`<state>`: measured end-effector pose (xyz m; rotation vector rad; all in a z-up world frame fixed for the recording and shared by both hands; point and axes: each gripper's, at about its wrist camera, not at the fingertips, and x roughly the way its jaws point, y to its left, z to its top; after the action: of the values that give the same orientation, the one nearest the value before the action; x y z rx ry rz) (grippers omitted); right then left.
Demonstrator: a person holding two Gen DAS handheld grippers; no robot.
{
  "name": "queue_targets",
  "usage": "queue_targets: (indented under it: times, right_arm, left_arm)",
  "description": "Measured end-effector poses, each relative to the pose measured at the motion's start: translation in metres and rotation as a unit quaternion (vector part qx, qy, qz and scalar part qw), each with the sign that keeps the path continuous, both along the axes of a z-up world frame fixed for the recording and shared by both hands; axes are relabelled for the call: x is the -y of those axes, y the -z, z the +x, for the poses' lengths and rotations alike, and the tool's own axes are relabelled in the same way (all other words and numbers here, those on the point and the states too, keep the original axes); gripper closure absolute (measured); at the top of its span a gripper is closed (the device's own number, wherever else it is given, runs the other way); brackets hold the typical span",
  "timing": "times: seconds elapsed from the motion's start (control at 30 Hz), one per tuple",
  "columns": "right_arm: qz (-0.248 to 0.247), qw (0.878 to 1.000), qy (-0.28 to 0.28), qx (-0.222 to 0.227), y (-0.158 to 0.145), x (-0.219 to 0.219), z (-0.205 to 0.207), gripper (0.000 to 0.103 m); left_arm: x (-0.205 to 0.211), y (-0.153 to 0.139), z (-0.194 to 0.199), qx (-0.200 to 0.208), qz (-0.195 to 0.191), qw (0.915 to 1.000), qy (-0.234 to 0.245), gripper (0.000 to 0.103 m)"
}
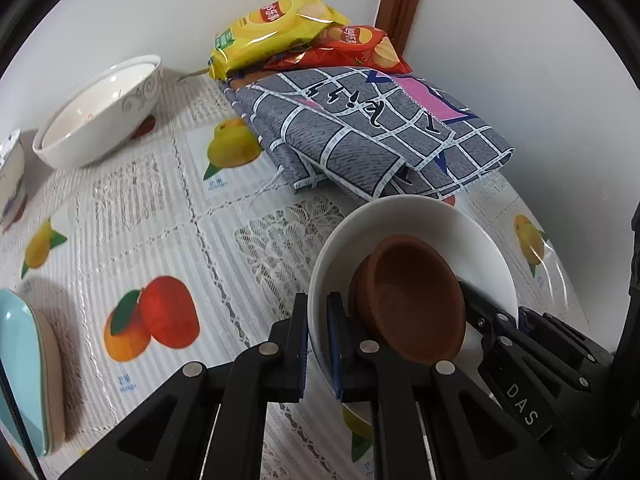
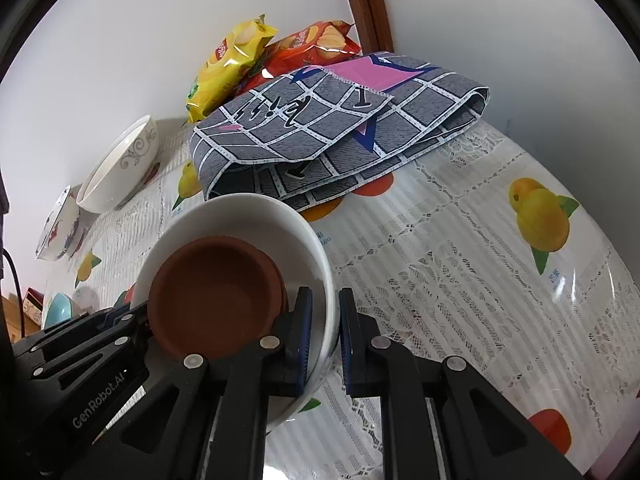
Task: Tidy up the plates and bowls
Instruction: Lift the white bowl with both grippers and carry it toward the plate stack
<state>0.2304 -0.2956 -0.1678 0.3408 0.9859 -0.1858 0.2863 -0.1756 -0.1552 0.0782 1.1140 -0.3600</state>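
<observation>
On the fruit-print tablecloth [image 1: 168, 216], at the far left, a blue dish [image 1: 22, 368] is lying at the edge, and a patterned white bowl [image 1: 100, 112] is sitting near the wall. Further right, a yellow chip bag [image 1: 272, 28] and a red chip bag [image 1: 352, 50] are resting behind a folded grey checked cloth [image 1: 360, 136]. In front of the cloth, a white bowl [image 1: 420, 220] is holding a brown dish [image 1: 412, 300] tilted inside it. The left gripper [image 1: 318, 344] is clamping the bowl's left rim, while the right gripper [image 2: 326, 340] is pinching the opposite rim.
</observation>
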Motion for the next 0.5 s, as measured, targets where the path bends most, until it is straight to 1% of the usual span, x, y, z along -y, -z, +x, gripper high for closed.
queue_targets:
  times: [0.13, 0.27, 0.5]
  right_arm:
    - [-0.001, 1.000, 0.004, -0.005, -0.003, -0.003, -0.007, 0.090]
    - [-0.003, 1.000, 0.010, -0.002, -0.009, -0.007, -0.016, 0.091]
    - [-0.004, 1.000, 0.004, 0.012, -0.034, -0.027, -0.025, 0.091]
  left_arm:
    - [-0.004, -0.001, -0.007, -0.010, -0.006, 0.9999, -0.004, 0.094]
    - [-0.011, -0.008, -0.016, -0.008, -0.008, 0.9999, 0.000, 0.094]
    - [-0.032, -0.036, -0.029, 0.009, -0.012, 0.9998, -0.010, 0.094]
